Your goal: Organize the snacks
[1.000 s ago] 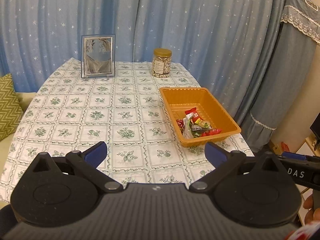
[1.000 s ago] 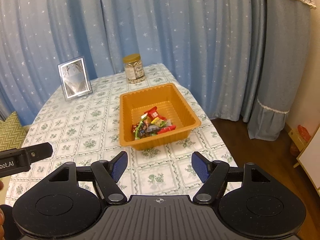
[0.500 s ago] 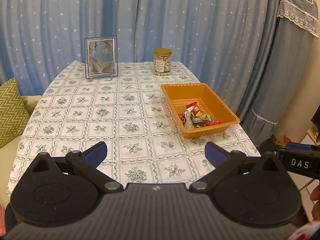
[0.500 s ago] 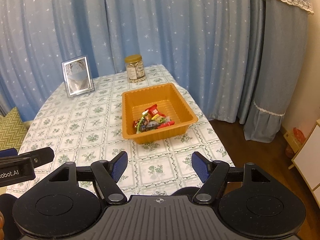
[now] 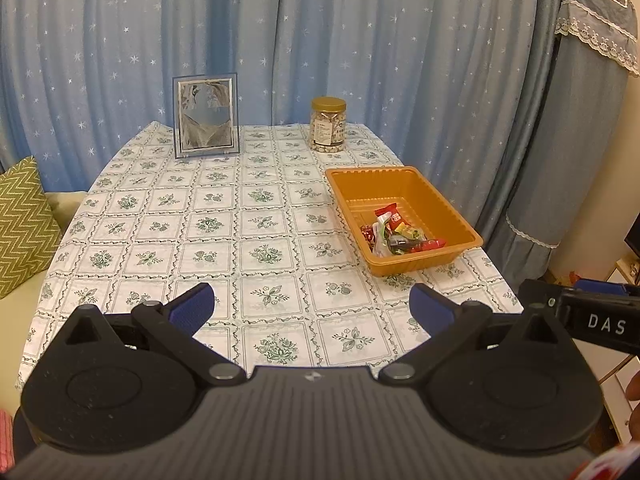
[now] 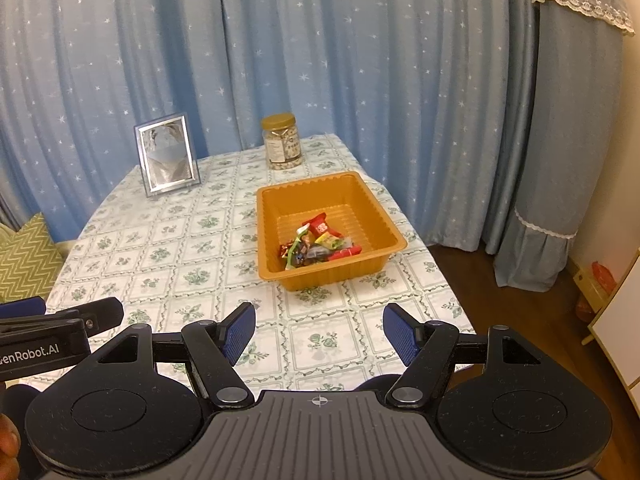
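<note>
Left gripper (image 5: 312, 312): jaws spread wide, blue pads apart, nothing between them, hovering over near edge of table, pointing down and fwd. Right gripper (image 6: 319, 334): also spread, blue pads apart w/ nothing between, held above table's near edge, aimed toward the tray. Both clear of tabletop, no contact w/ anything. Each gripper's side shows in the other's view: right one at right edge of left cam, left one at left edge of right cam, so they sit side by side, near each other. Bit of a person's hand visible at bottom-left corner of right cam (image 6: 8, 446).

Table (image 5: 224, 240) covered w/ white cloth, green floral square print. Orange plastic tray (image 6: 362, 204) sits on right side of table, ahead of right gripper, apart from both. Wrapped snacks (image 6: 318, 244) piled in tray's near half, red, green, yellow wrappers mixed; far half of tray bare. No snacks seen on the cloth outside tray.

Further back: clear jar w/ gold lid (image 5: 328, 124), upright, near far edge, behind tray, not touching it. Contents look like nuts, can't tell for sure. Silver picture frame (image 5: 205, 115) upright at far-left, well apart from jar.

Blue star-print curtains (image 5: 360, 40) behind table. Green zigzag cushion (image 5: 20, 224) at left, beside table.
</note>
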